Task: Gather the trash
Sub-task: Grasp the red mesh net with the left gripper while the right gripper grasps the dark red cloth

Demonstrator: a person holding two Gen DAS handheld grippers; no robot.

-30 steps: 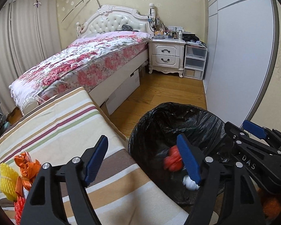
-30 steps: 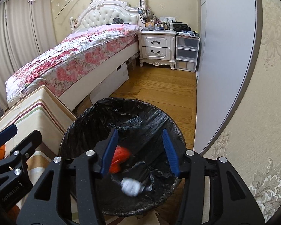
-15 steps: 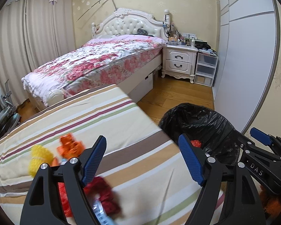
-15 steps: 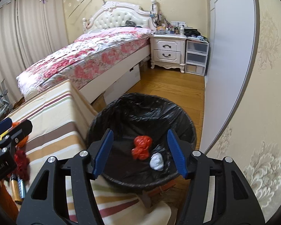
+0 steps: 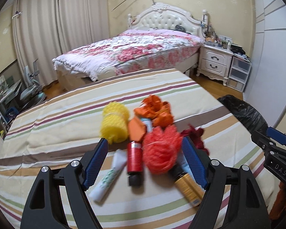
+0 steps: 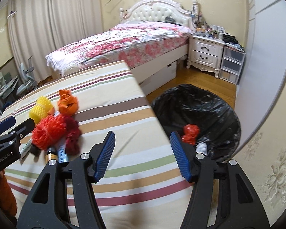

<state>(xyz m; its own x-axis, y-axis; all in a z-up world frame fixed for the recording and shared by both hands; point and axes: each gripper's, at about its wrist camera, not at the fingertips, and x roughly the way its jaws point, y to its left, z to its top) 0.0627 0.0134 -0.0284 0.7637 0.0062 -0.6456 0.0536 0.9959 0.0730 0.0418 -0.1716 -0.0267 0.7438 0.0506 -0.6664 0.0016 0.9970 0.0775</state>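
Note:
A pile of trash lies on the striped tablecloth [image 5: 66, 133]: a yellow foam net [image 5: 115, 123], an orange crumpled wrapper [image 5: 154, 110], a red foam net [image 5: 161, 150], a red tube [image 5: 134, 158], a white tube [image 5: 109, 175] and a gold bottle [image 5: 188, 187]. My left gripper [image 5: 144, 141] hangs open just above the pile, with the red net framed between its fingers and untouched. My right gripper [image 6: 142, 135] is open and empty over the table's right edge. Beside the table the black-bagged bin [image 6: 200, 103] holds a red bag [image 6: 190, 132] and a white wad [image 6: 201, 147].
A bed with a floral cover [image 5: 135, 51] stands behind the table. A white nightstand [image 5: 215, 63] and plastic drawers [image 5: 238, 74] are at the back right, next to a wardrobe door [image 6: 265, 57]. Curtains and a chair [image 5: 30, 93] fill the left side. The wooden floor [image 6: 196, 80] surrounds the bin.
Both views have swung left, from the bin to the table. The trash pile now sits between my left fingers. The red bag and white wad have settled in the bin, and my right jaws stand wider.

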